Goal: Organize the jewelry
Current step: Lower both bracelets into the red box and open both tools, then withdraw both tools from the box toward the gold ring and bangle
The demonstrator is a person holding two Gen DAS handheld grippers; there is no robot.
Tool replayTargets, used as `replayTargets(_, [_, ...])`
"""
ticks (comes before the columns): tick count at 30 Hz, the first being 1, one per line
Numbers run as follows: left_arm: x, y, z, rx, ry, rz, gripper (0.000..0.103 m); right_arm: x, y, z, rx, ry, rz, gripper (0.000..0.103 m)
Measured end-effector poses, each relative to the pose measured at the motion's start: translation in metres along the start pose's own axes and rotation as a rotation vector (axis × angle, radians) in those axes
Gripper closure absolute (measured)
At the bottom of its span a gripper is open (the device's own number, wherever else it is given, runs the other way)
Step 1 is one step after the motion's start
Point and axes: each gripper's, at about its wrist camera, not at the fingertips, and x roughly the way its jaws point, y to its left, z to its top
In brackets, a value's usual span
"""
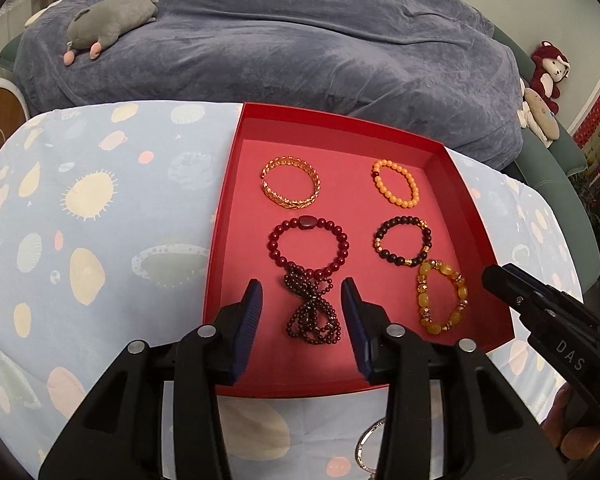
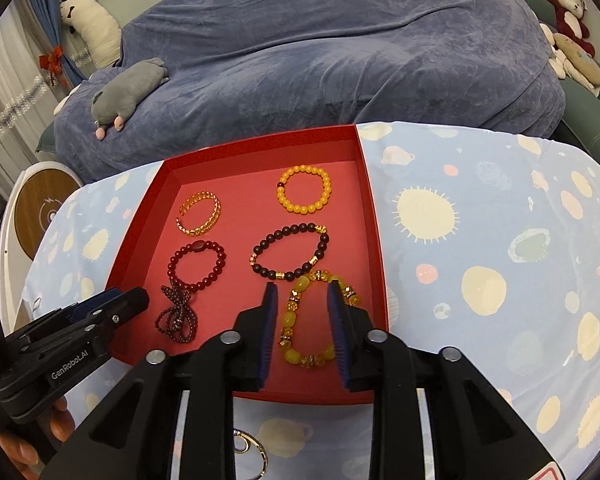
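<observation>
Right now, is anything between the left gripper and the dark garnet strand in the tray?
Nothing visible. The left gripper is open and the twisted garnet strand lies between its fingers in the red tray.

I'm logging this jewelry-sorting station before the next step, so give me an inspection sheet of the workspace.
Surface: pale blue planet-print tablecloth under a shallow red cardboard tray.
Job's things: in the tray, gold chain bangle, orange bead bracelet, dark red bead bracelet, black-and-gold bead bracelet, yellow amber bracelet, tangled garnet bead strand.
Clutter: silver metal ring on the cloth near the tray's front edge.
Grippers: left gripper open above the strand; right gripper open around the amber bracelet.
Cables: nothing seen.
Surroundings: blue velvet-covered sofa, grey plush mouse.
</observation>
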Motion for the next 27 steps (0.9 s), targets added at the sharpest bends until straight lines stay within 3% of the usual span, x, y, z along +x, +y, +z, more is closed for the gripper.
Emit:
replayTargets(12, [-0.031,0.000,-0.021,-0.010,-0.019,0.006,0.063,-0.031,0.005,-0.029,0.003,0.007,0.017,0.069])
replayTargets(27, [-0.061,0.010,-0.078,-0.047,0.014,0.015,0.063,-0.050,0.009,-0.086,0.003,0.070,0.028,0.069])
